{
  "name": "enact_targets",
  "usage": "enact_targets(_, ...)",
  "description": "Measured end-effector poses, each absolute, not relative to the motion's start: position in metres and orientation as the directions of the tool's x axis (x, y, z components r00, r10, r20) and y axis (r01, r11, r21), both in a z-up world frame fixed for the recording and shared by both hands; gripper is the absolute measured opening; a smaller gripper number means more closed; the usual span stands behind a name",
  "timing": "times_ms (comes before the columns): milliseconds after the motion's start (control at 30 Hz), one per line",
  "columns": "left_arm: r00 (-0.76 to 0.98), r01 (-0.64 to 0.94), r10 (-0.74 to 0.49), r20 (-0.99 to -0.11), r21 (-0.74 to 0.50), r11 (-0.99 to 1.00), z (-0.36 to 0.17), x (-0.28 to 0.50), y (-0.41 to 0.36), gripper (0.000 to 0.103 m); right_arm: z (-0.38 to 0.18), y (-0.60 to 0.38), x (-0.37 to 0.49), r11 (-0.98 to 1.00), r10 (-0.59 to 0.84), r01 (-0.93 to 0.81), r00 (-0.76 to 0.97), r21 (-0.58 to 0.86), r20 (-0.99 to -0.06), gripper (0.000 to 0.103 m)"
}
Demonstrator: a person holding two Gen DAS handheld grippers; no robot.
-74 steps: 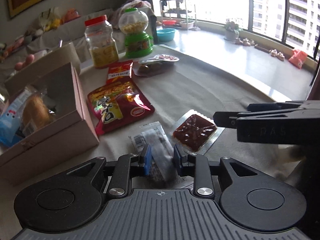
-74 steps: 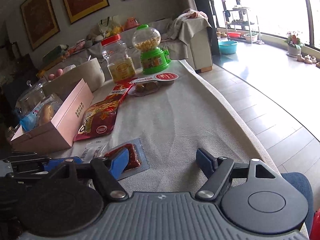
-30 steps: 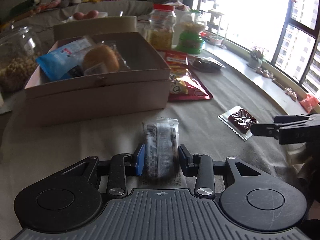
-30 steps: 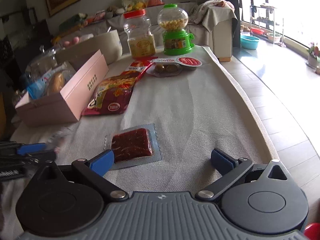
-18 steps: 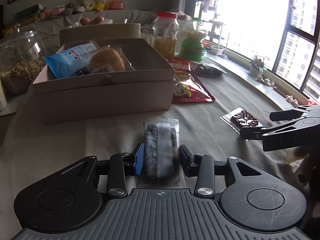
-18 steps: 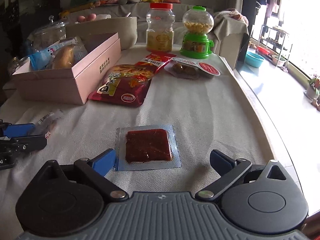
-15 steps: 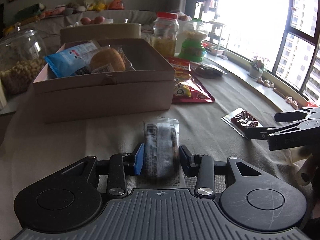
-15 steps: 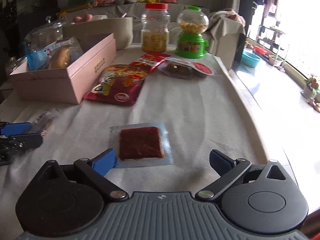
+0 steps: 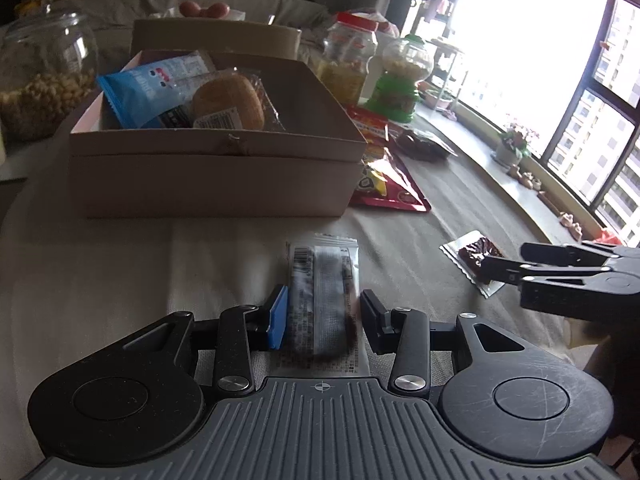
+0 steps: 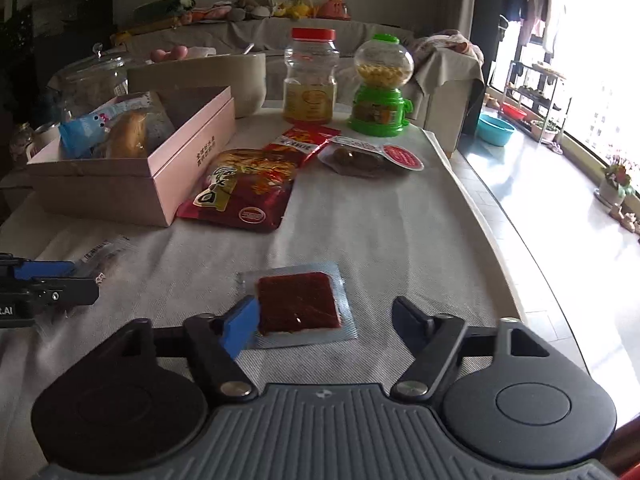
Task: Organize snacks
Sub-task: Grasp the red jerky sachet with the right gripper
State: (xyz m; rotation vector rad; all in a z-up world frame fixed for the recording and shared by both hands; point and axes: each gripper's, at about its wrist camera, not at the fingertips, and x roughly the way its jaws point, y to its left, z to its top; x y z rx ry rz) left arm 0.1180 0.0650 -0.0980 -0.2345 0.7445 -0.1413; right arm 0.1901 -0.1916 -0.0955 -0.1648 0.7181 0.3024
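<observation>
My left gripper (image 9: pixel 322 316) is shut on a clear snack packet (image 9: pixel 324 292) with dark contents and holds it just above the tablecloth, short of the open pink box (image 9: pixel 216 168). The box holds a blue packet (image 9: pixel 148 88) and a wrapped bun (image 9: pixel 228 104). My right gripper (image 10: pixel 326 322) is open around a flat foil packet of red-brown jerky (image 10: pixel 298 304) lying on the cloth. The jerky packet also shows in the left wrist view (image 9: pixel 476 256). The left gripper and its packet (image 10: pixel 98 254) show at the left edge of the right wrist view.
A large red snack bag (image 10: pixel 244 188), a smaller red packet (image 10: pixel 308 140) and a clear pack with a red label (image 10: pixel 372 156) lie beyond. A red-lidded jar (image 10: pixel 310 76), a green candy dispenser (image 10: pixel 380 88), a glass jar (image 9: pixel 40 76) and a beige bowl (image 10: pixel 208 76) stand at the back. The table edge (image 10: pixel 500 240) runs along the right.
The left gripper has carried the clear packet from beside the jerky round to the front of the pink box. The right gripper has moved in over the jerky packet, jaws still open.
</observation>
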Motion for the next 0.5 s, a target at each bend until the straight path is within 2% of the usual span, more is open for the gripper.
enact_targets(167, 0.682, 0.0, -0.237, -0.692, -0.324, 0.946, -0.092, 0.122, 0.072, 0.045, -0.1, -0.189, 0.183, 0.923, 0.212, -0.37, 0.713, -0.102, -0.669, 0.06)
enact_targets(367, 0.674, -0.016, -0.244, -0.697, -0.345, 0.939, -0.092, 0.122, 0.073, 0.045, -0.104, -0.22, 0.169, 0.894, -0.015, -0.257, 0.801, -0.367, -0.598, 0.061)
enact_targets(433, 0.677, -0.017, -0.239, -0.696, -0.339, 0.94, -0.092, 0.12, 0.071, 0.045, -0.101, -0.229, 0.171, 0.911, -0.032, -0.227, 0.795, -0.345, -0.606, 0.06)
enact_targets(500, 0.675, -0.015, -0.24, -0.697, -0.339, 0.941, -0.092, 0.122, 0.071, 0.045, -0.094, -0.237, 0.178, 0.952, 0.053, -0.236, 0.759, -0.198, -0.649, 0.06)
